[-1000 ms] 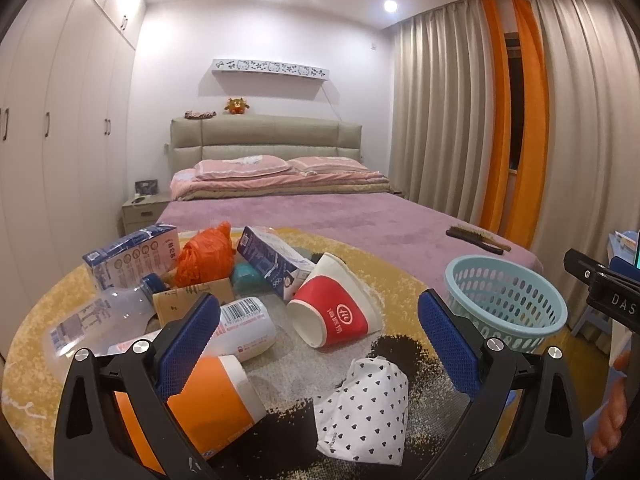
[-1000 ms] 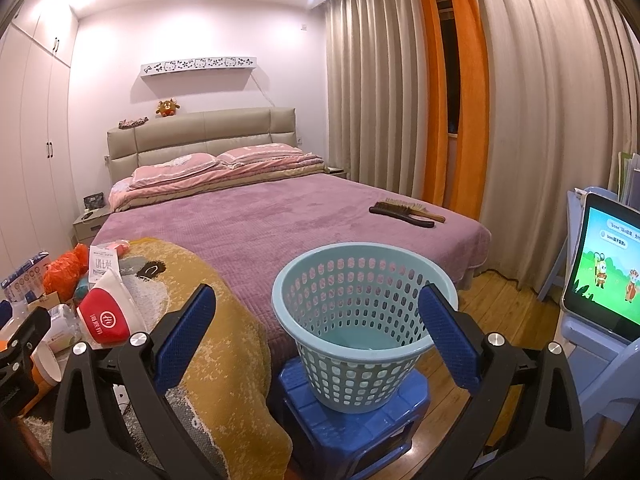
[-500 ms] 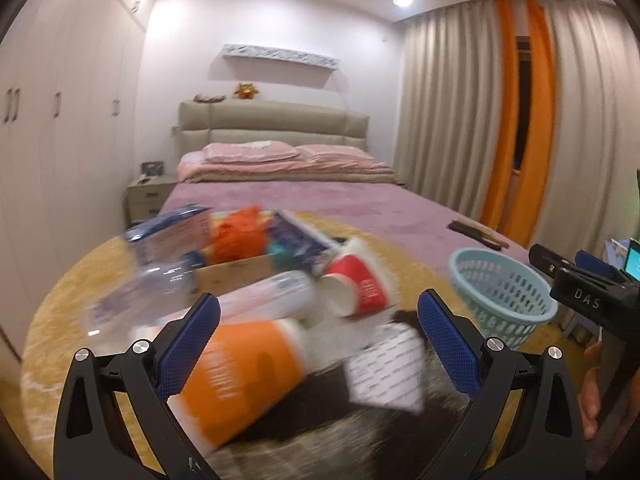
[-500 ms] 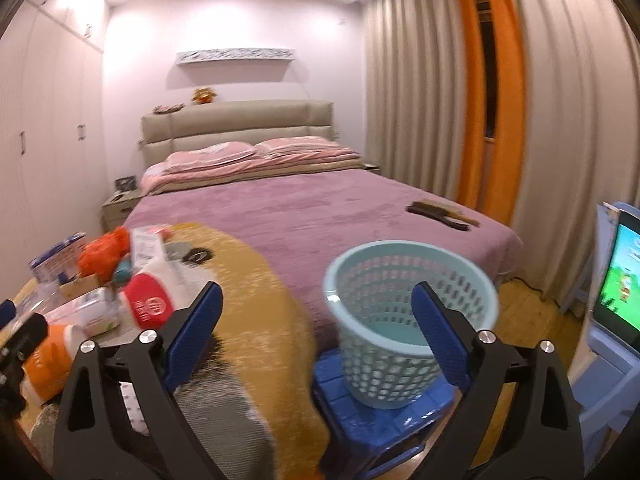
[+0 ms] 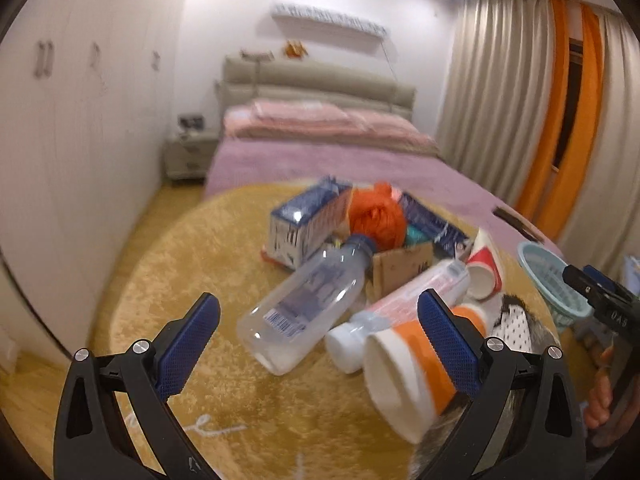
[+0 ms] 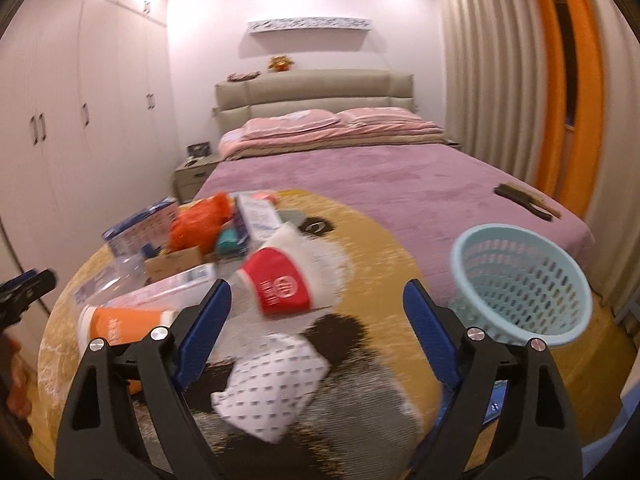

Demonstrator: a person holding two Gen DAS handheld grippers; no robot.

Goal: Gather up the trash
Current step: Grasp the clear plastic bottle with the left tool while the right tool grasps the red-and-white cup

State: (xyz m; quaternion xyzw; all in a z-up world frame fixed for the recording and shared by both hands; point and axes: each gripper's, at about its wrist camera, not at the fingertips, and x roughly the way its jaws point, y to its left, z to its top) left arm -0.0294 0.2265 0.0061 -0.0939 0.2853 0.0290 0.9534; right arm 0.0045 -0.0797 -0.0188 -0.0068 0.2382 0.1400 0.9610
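While both grippers point down over a round yellow plush rug [image 5: 208, 248], neither holds anything. On the left gripper [image 5: 318, 334], the 2 blue-padded fingers [image 5: 188, 344] stand wide apart with nothing pressed between them. Seen past them lies a clear plastic water bottle with a blue cap [image 5: 308, 300], on its side. Just beside it lie a white plastic bottle with a white cap [image 5: 400, 308] and a tipped orange-and-white paper cup [image 5: 408, 376], its mouth toward the camera; the right-hand pad overlaps the cup in view, though contact cannot be told.

On the right gripper [image 6: 316, 326], the jaws are closing but remain wide, with nothing between the pads. Beyond its fingers [image 6: 204, 332] lies a white paper bag with small dark dots [image 6: 272, 384] on the rug's dark patch, and past that a red-and-white paper cup [image 6: 280, 280] on its side.

Farther out, the trash heap holds a blue-and-white carton [image 5: 304, 220], a crumpled orange plastic bag [image 5: 376, 216], a piece of brown cardboard [image 5: 400, 272] and a second, dark blue carton [image 5: 432, 224]. All pieces touch or overlap; blur hides finer detail.

A light blue perforated plastic basket [image 6: 520, 284] stands off the rug's right edge, near the right gripper, apart from the heap. Behind everything is a bed with a purple cover [image 6: 400, 184], on which a dark brush [image 6: 524, 200] lies.
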